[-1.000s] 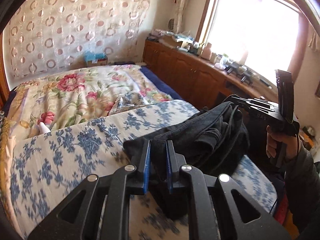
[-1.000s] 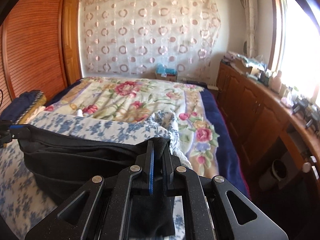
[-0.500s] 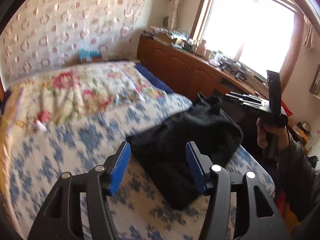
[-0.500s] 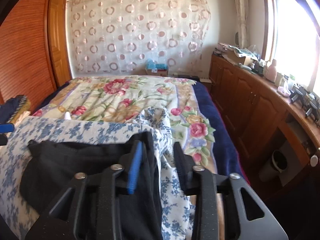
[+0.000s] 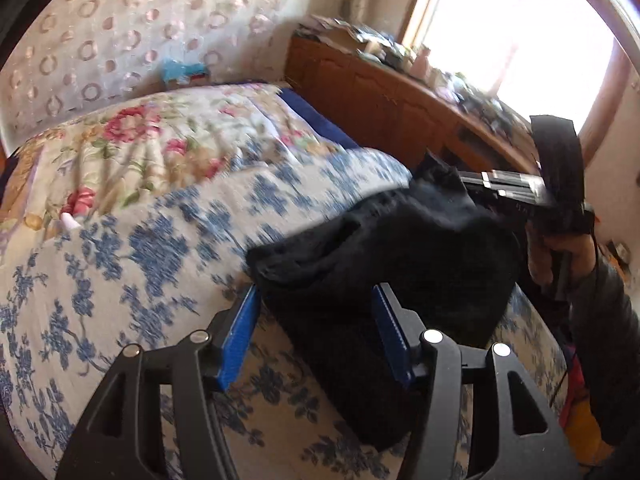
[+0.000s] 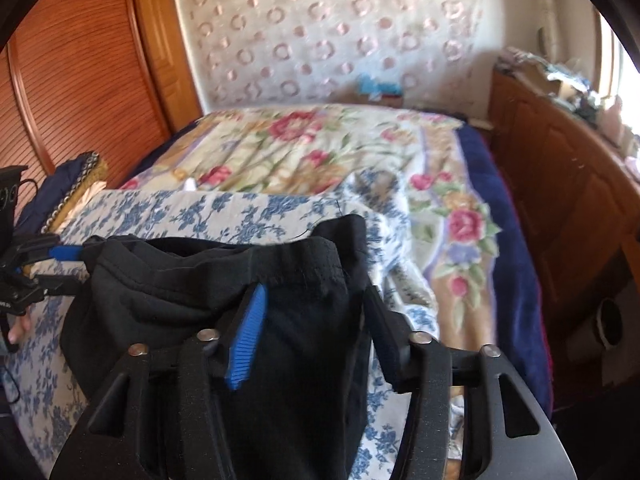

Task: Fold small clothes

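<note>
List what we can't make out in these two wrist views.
- Black garment: bunched, type unclear; near part hidden under right fingers, right wrist view.
- Counter clutter: blurred and washed out by window glare, left wrist view.
- Blue box: motion-blurred, label unreadable, right wrist view.

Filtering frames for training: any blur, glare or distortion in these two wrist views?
Left wrist: window blown out to white, sheet motion-smeared, black garment almost without detail. Right wrist: curtain and quilt softly blurred, glare only at the right edge, garment hem readable. Both: strong fisheye bending, dark corners.
</note>
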`<state>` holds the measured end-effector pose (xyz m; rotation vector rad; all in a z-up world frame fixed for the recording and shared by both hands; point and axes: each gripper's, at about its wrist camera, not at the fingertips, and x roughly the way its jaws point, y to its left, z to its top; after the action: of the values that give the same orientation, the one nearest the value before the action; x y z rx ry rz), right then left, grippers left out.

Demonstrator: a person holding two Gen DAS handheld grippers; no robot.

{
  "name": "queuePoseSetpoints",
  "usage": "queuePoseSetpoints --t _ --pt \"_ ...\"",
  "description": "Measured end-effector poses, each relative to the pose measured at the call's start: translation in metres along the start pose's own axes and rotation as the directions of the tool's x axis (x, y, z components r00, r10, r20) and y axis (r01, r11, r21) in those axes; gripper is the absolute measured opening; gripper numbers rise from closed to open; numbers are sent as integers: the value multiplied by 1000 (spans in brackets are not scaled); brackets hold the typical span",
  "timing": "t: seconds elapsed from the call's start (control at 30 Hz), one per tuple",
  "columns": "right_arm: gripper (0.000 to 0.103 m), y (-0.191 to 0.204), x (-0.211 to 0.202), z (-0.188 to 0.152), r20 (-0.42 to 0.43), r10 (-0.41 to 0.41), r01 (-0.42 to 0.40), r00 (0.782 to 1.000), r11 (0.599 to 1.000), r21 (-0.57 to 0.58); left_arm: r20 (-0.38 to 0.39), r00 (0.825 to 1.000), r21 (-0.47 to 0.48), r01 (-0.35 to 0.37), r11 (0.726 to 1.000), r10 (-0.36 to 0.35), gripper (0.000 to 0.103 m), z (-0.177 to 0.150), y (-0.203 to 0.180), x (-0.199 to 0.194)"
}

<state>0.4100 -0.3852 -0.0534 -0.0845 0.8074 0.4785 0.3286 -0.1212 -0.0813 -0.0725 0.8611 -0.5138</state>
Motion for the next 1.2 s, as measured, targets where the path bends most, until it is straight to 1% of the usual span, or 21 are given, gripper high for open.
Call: queuePoseSetpoints --t 0.07,0.1,0.17,0.2,0.23,0.33,0.47,0.53,0.6,0.7,0.77,0.8,0.83,0.87,0.9,0.93,0.97,1.0,1.03,1.1,1.2 --pt "3 1 -5 0 42 -20 21 999 1000 -14 29 1000 -17 -5 1000 6 57 4 4 -5" --pt "2 -4 -10 -1 76 -72 70 995 997 25 35 999 -21 -9 1000 10 57 5 5 -5" --pt "2 -13 -15 -4 90 -147 139 985 986 91 31 999 -25 -11 1000 12 57 7 9 -4" --pt "1 -13 -17 -6 99 -202 193 974 977 95 28 1000 -24 -14 1000 14 57 7 9 -2" --pt "1 -13 -16 -7 88 -227 220 970 972 84 19 1000 -20 -17 1000 18 57 7 9 1" --pt "1 -14 -11 -8 61 -225 219 972 971 95 -6 1000 -19 -12 1000 12 57 7 11 10" --pt "2 -14 -12 -7 64 -212 206 975 974 92 -77 997 -43 -16 999 12 57 6 16 31" --pt "2 -13 -13 -7 69 -211 205 975 975 90 -96 995 -61 -13 998 7 57 5 19 38" --pt "2 -11 -14 -7 70 -212 206 975 975 82 -108 994 -77 -8 997 0 57 3 20 43" --pt "2 -11 -13 -9 67 -212 206 975 975 81 -101 995 -67 -14 998 8 57 5 16 46" --pt "2 -11 -12 -10 67 -212 207 975 975 78 -102 994 -77 15 997 -23 57 7 15 49" --pt "2 -11 -12 -10 67 -211 206 975 975 78 -104 994 -79 38 996 -46 51 7 14 49" --pt "2 -10 -12 -11 66 -208 203 976 976 79 -107 993 -75 45 996 -53 44 8 12 50" --pt "2 -11 -11 -12 66 -206 201 976 977 78 -111 992 -53 46 998 -51 34 8 8 50" --pt "2 -10 -11 -12 65 -205 199 977 977 80 -110 992 -44 58 997 -62 19 10 6 49" --pt "2 -10 -11 -12 64 -204 198 977 977 80 -106 991 -30 77 997 -80 17 10 2 48" --pt "2 -10 -11 -12 62 -201 196 978 977 79 -98 992 -16 77 997 -78 12 10 -1 46" --pt "2 -9 -11 -13 61 -200 195 978 978 79 -79 994 4 77 997 -76 10 10 -5 42" --pt "2 -11 -13 -14 61 -199 194 978 978 78 -52 996 26 72 997 -70 9 10 -10 34" --pt "3 -10 -13 -14 67 -195 190 978 979 79 5 998 31 57 998 -57 8 14 -14 13" --pt "3 -3 -17 -13 76 -184 179 980 981 72 90 992 40 89 995 -92 7 21 -19 -26"
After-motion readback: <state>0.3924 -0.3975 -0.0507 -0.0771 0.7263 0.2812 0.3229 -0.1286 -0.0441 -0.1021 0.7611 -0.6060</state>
